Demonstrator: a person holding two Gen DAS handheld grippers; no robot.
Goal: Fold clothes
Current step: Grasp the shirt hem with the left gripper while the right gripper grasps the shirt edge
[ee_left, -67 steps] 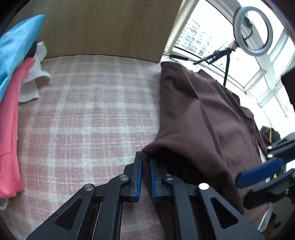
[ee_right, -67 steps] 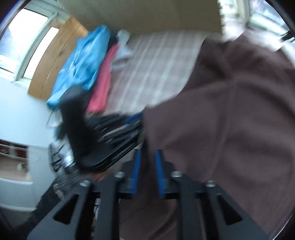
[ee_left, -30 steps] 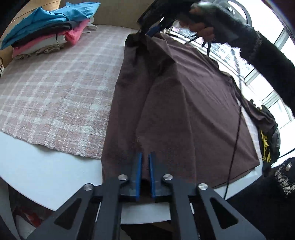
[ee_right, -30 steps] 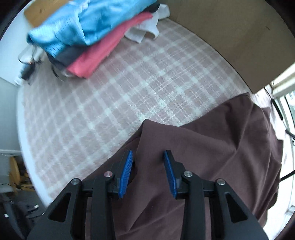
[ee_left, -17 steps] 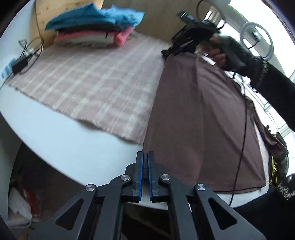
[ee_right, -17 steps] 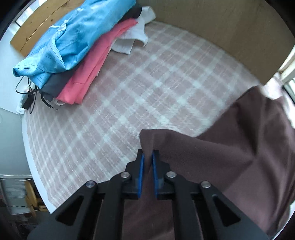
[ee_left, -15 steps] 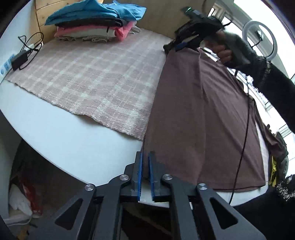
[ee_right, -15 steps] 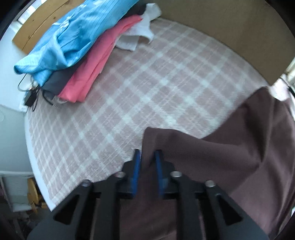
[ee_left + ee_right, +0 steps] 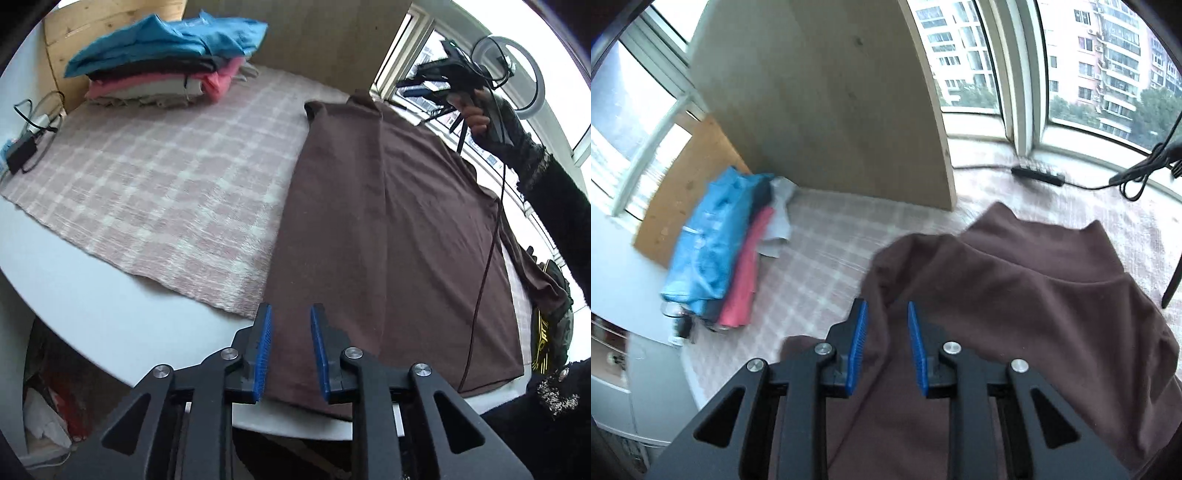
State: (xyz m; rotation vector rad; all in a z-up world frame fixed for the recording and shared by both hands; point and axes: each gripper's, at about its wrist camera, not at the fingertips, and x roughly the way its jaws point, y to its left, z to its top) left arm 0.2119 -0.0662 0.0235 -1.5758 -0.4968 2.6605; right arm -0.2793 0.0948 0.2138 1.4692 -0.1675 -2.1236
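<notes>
Lying spread along the right side of the white round worktop (image 9: pixel 110 317), the dark brown long-sleeved knit garment (image 9: pixel 388 236) has one side turned in towards its middle, leaving a long straight edge beside the bare part of the pink-and-white checked cloth (image 9: pixel 166 192); I judge that a first lengthwise fold, with the rest of the folding not yet done. The left gripper (image 9: pixel 290 343) sits over the near hem; its jaws have just been opening and stand narrowly apart with the brown fabric below them, not pinched. The right gripper (image 9: pixel 884 341), held in the person's hand (image 9: pixel 476 114) above the far collar end, has its jaws narrowly apart too; they were closing a moment back, but nothing is clamped, the cloth lying loose beneath. At the far left a stack of folded clothes (image 9: pixel 166 74), blue on top, then dark, pink and pale, looks finished. This brown piece seems the only one left; its right sleeve trails off the right edge.
</notes>
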